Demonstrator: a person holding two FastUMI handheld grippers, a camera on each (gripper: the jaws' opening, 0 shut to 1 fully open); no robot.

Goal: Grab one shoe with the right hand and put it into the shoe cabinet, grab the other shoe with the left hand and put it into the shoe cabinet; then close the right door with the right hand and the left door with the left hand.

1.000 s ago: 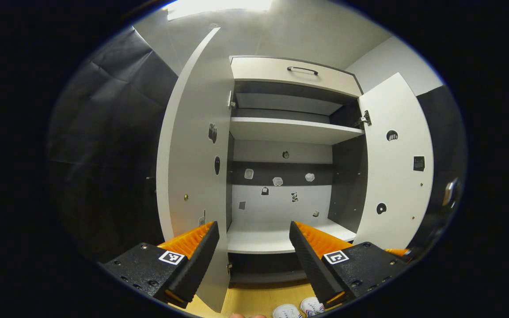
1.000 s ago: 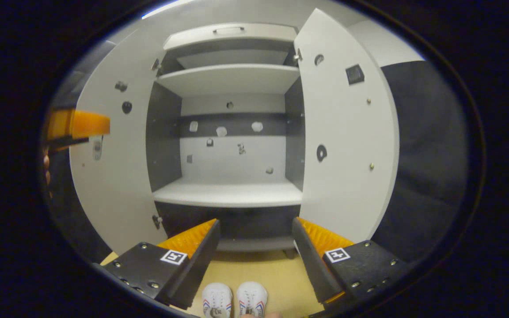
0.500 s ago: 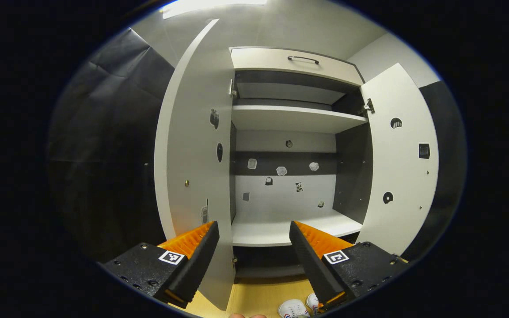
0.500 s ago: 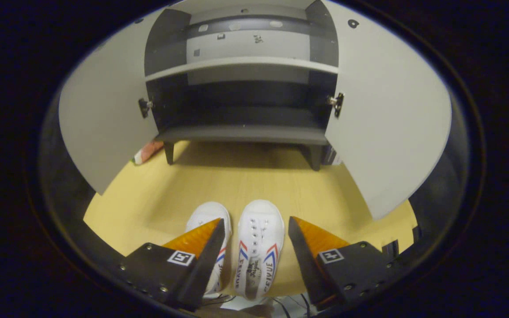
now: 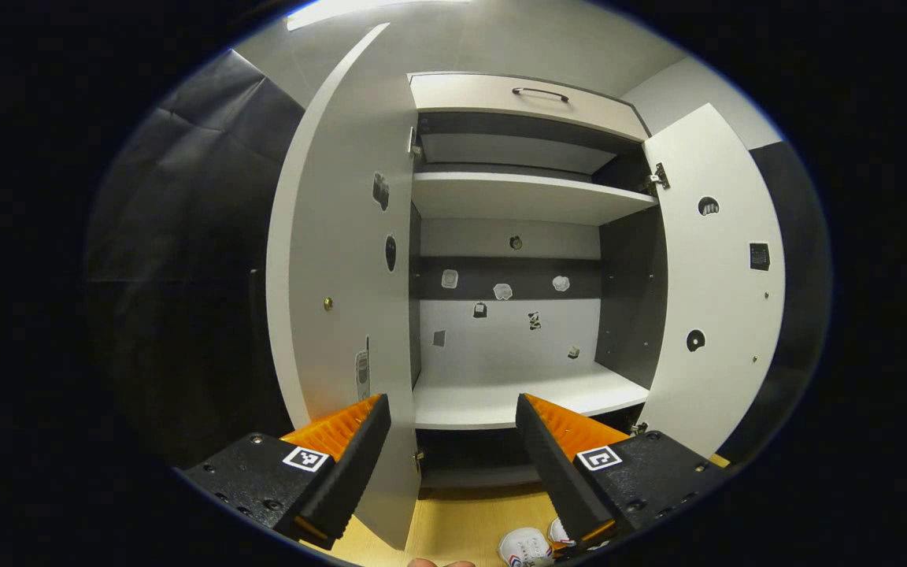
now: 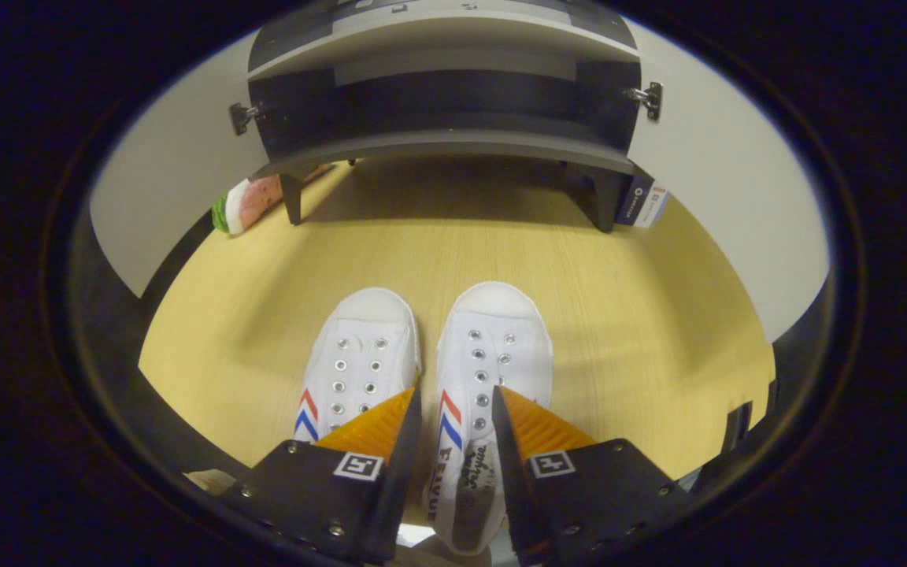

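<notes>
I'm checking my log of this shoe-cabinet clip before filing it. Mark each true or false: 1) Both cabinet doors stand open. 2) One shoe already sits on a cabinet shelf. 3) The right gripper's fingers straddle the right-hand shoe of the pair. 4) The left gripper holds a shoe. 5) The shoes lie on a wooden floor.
1) True: the left door and right door both stand open.
2) False: the shelf is bare; both shoes are on the floor.
3) True: the right gripper has a finger on each side of the right-hand shoe, jaws narrowed.
4) False: the left gripper is open and faces the cabinet.
5) True: the floor is light wood.

two shoes [image 6: 422, 370] side by side on floor [image 6: 658, 315], before cabinet [image 6: 438, 150]
</notes>
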